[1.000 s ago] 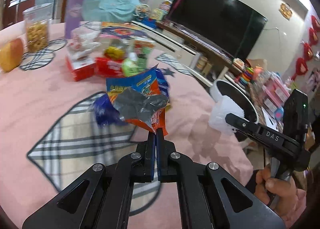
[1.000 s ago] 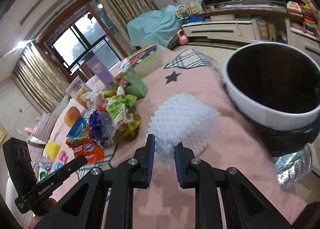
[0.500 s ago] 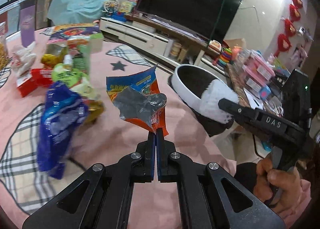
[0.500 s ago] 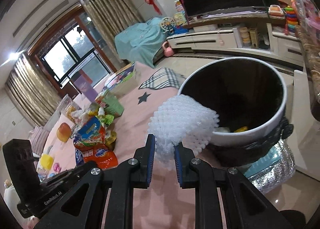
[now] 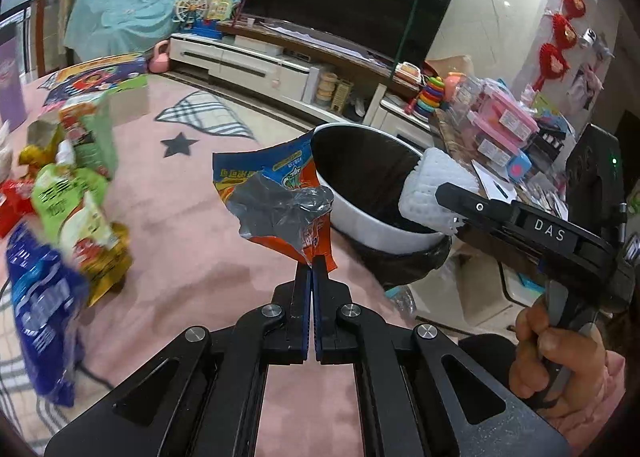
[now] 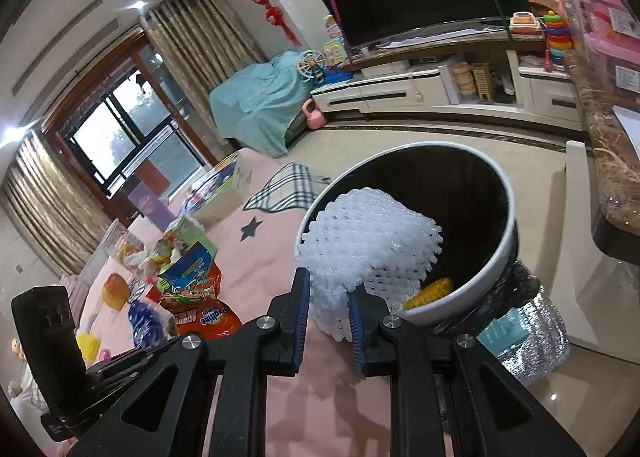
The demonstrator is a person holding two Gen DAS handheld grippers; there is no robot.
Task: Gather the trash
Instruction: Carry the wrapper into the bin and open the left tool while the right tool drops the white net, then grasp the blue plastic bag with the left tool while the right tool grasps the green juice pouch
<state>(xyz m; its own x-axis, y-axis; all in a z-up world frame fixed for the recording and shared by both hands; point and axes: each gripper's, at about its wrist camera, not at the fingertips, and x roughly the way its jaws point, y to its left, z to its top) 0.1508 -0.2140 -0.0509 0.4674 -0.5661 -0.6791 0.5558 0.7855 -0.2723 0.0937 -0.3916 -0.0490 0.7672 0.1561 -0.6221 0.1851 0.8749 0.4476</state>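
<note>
My left gripper is shut on the bottom corner of an orange and blue snack wrapper, held above the pink tablecloth just left of the bin. The white-rimmed, black-lined trash bin stands beyond the table's right edge. My right gripper is shut on a white foam fruit net, which hangs over the near rim of the trash bin. A yellow scrap lies inside the bin. In the left wrist view the foam net and the right gripper show over the bin's right rim.
Several snack packets lie on the table's left side: a blue bag, a green pouch, a green carton. A silver foil bag sits on the floor by the bin. A TV cabinet and a cluttered counter stand beyond.
Both grippers have swung right, from over the table toward the bin. The wrapper now hangs beside the bin's rim, and the foam net now reaches over the bin's opening.
</note>
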